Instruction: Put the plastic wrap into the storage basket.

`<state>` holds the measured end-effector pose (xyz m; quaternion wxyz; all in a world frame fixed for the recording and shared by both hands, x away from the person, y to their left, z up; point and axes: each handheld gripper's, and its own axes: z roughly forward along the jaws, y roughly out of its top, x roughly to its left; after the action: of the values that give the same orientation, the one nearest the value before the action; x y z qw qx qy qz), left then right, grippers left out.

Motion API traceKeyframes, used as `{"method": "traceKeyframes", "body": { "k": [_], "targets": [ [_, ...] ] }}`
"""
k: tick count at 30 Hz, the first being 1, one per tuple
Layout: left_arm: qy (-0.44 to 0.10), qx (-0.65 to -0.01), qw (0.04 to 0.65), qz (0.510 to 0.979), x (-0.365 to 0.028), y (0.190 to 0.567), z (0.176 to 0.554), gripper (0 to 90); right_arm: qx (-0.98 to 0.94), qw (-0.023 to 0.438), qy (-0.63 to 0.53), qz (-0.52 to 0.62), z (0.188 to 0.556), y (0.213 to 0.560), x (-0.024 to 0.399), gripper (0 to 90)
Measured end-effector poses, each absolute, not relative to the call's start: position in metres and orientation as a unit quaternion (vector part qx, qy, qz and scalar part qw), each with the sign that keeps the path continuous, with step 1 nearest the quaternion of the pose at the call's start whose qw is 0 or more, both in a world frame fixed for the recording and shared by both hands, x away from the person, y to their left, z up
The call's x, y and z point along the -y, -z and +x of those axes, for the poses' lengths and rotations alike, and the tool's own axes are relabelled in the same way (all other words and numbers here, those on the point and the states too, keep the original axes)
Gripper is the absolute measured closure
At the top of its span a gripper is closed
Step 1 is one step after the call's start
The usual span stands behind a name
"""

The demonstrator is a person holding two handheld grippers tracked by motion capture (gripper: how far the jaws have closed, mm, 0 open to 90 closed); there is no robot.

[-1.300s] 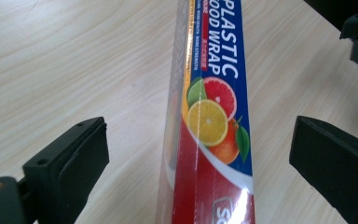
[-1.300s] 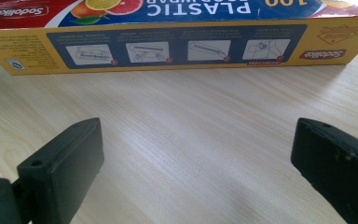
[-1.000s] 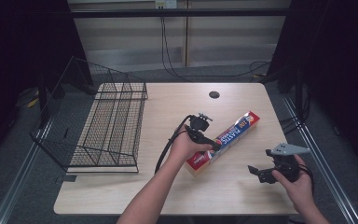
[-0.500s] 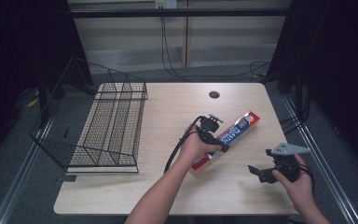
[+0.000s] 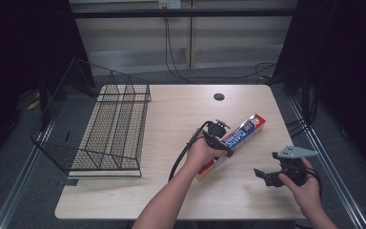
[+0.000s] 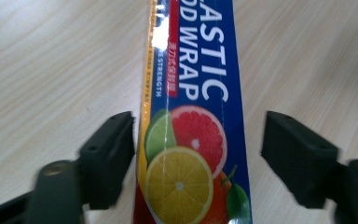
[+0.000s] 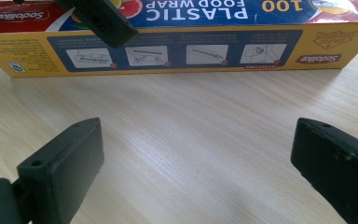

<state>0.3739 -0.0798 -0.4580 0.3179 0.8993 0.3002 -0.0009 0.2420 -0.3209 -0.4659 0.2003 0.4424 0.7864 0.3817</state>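
Box [image 7: 186, 51]: top face read "PLASTIC FOOD WRAP" in white on blue, with "100" in yellow near one end. "Sodolike" brand stood on a red patch at each end of the yellow side panel. Left gripper view showed "STRENGTH" down the yellow edge; red strip's characters were too small to read.
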Motion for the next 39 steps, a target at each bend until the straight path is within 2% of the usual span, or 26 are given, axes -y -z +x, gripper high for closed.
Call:
{"method": "traceKeyframes", "body": {
  "k": [1,2,3,11,20,24,25,28,34,39],
  "targets": [
    [-0.005,-0.296,0.310,0.904,0.078,0.458,0.374,30.6,-0.787,0.201,-0.382,0.442,0.242,0.466,0.321,2.1],
    [-0.008,-0.298,0.308,0.904,0.077,0.459,0.374,37.2,-0.787,0.200,-0.383,0.441,0.242,0.466,0.321,2.1],
    [-0.004,-0.301,0.311,0.901,0.077,0.459,0.374,38.0,-0.787,0.200,-0.383,0.441,0.242,0.466,0.321,2.1],
    [-0.001,-0.288,0.305,0.908,0.063,0.457,0.371,39.8,-0.787,0.200,-0.382,0.441,0.242,0.466,0.321,2.1],
    [0.010,-0.290,0.289,0.912,0.022,0.454,0.358,39.6,-0.788,0.202,-0.380,0.441,0.242,0.467,0.320,2.2],
    [0.012,-0.300,0.297,0.907,0.018,0.453,0.358,36.6,-0.788,0.200,-0.379,0.442,0.243,0.467,0.318,2.2],
    [0.016,-0.307,0.310,0.900,0.020,0.452,0.359,30.7,-0.788,0.199,-0.379,0.442,0.243,0.467,0.318,2.2],
    [0.008,-0.297,0.296,0.908,0.029,0.449,0.363,27.0,-0.789,0.198,-0.379,0.442,0.243,0.467,0.317,2.2],
    [0.007,-0.298,0.294,0.908,0.053,0.455,0.373,23.6,-0.789,0.197,-0.380,0.441,0.243,0.468,0.319,2.1],
    [-0.004,-0.292,0.263,0.920,0.071,0.462,0.378,23.9,-0.790,0.196,-0.380,0.440,0.244,0.468,0.319,2.2]
  ]
}}
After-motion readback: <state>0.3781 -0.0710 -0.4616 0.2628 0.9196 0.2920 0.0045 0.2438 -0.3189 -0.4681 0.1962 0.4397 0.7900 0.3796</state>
